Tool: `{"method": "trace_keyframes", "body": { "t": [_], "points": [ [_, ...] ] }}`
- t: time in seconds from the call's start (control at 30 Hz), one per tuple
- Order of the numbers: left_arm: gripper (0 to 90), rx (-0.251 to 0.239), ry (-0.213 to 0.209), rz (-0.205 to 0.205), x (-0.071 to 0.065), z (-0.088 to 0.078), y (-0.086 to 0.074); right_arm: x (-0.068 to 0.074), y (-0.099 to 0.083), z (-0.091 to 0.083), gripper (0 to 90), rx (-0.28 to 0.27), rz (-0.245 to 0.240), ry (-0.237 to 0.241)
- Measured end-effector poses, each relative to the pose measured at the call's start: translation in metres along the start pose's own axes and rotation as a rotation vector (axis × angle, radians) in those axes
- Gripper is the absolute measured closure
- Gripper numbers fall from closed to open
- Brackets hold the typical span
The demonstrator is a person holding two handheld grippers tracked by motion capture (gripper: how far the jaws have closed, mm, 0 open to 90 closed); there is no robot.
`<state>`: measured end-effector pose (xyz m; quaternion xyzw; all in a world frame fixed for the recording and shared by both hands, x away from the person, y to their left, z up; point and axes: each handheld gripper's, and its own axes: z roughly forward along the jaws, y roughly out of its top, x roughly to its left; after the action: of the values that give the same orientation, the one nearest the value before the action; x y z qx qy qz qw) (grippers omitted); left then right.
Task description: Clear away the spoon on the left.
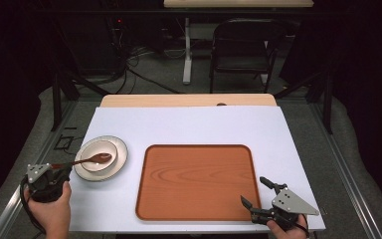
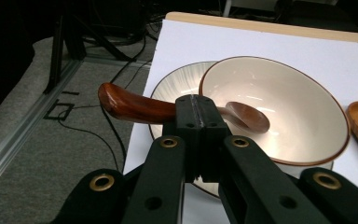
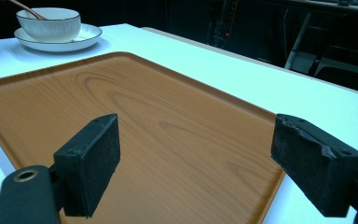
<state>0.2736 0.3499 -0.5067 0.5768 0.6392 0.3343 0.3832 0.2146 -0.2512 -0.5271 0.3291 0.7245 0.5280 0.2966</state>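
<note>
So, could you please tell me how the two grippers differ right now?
The left gripper is shut on the brown wooden spoon, whose tip lies in the bowl; the right gripper is open and holds nothing. The left one sits at the table's left edge by the plate, the right one hovers over the tray's near right corner. Both have black jaws.

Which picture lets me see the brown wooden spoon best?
The left gripper view: the brown wooden spoon is close up, clamped at its handle by the left hand-held gripper, scoop inside the cream bowl. The high view shows it small; the right gripper view shows just its handle tip poking from the bowl.
</note>
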Motion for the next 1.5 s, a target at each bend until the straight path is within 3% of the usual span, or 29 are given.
{"method": "trace_keyframes", "body": {
  "t": [0.3,0.37,0.53,0.87,1.1,1.2,1.27,1.5],
  "points": [
    [89.3,-0.006,0.012,-0.03,0.004,0.013,0.008,0.001,0.0,0.001,15.4,0.005,0.001,0.0],
    [89.2,-0.007,0.004,-0.069,0.007,0.017,0.011,0.0,-0.001,0.001,15.4,0.004,0.003,0.001],
    [88.8,-0.013,0.015,-0.086,0.007,0.024,0.015,0.001,-0.001,0.001,15.4,0.006,0.002,0.004],
    [87.2,-0.047,-0.021,-0.136,0.01,0.022,0.013,0.0,-0.001,0.001,15.4,0.006,0.002,0.007],
    [72.9,-0.094,-0.08,-0.191,0.01,0.012,0.012,0.001,-0.001,0.001,15.4,0.007,0.002,0.009],
    [65.5,-0.104,-0.084,-0.212,0.012,0.009,0.011,0.0,-0.001,0.001,15.5,0.005,0.002,0.008],
    [59.8,-0.115,-0.055,-0.207,0.013,0.007,0.009,0.0,-0.001,0.001,15.5,0.005,0.002,0.009],
    [54.8,-0.141,-0.097,-0.228,0.019,0.005,0.005,0.0,-0.001,0.001,15.5,0.007,0.0,0.013]
  ]
}}
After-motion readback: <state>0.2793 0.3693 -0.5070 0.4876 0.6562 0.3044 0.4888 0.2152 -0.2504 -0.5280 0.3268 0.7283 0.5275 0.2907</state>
